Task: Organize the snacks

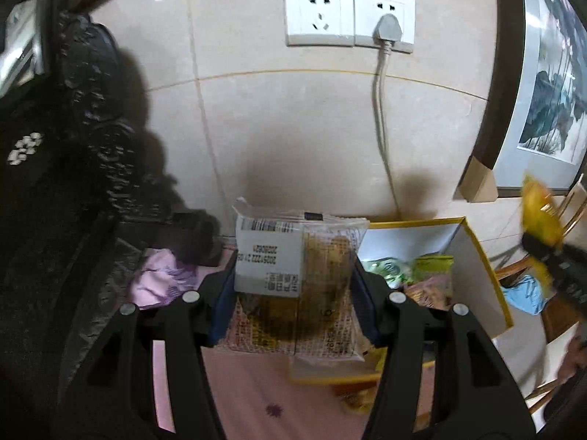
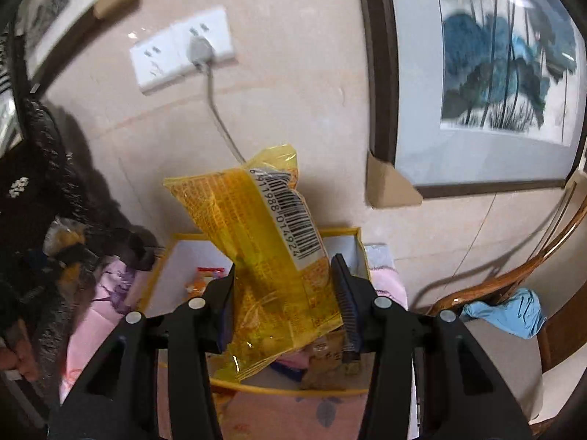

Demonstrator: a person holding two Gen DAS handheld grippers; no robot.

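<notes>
The left gripper has its jaws closed on a clear packet, pinching it from both sides; the packet stands upright between the blue pads, a white label with a barcode and date print on its near face and a brown cake showing through the film. It is held above the pink cloth, just to the left of an open white box with yellow edges, where a green packet and other wrappers lie. The right gripper has its jaws clamped on a yellow packet, which tilts up and to the left, its barcode strip facing the camera. This packet hangs over the same box, inside which an orange-and-white snack and a brown wrapper are visible. On the tiled wall behind, a double socket carries a grey plug whose cord drops toward the box. A framed picture with cardboard corner guards leans against the wall to the right, and a blue cloth lies on a wooden chair beside it. A dark bag fills the left side.
</notes>
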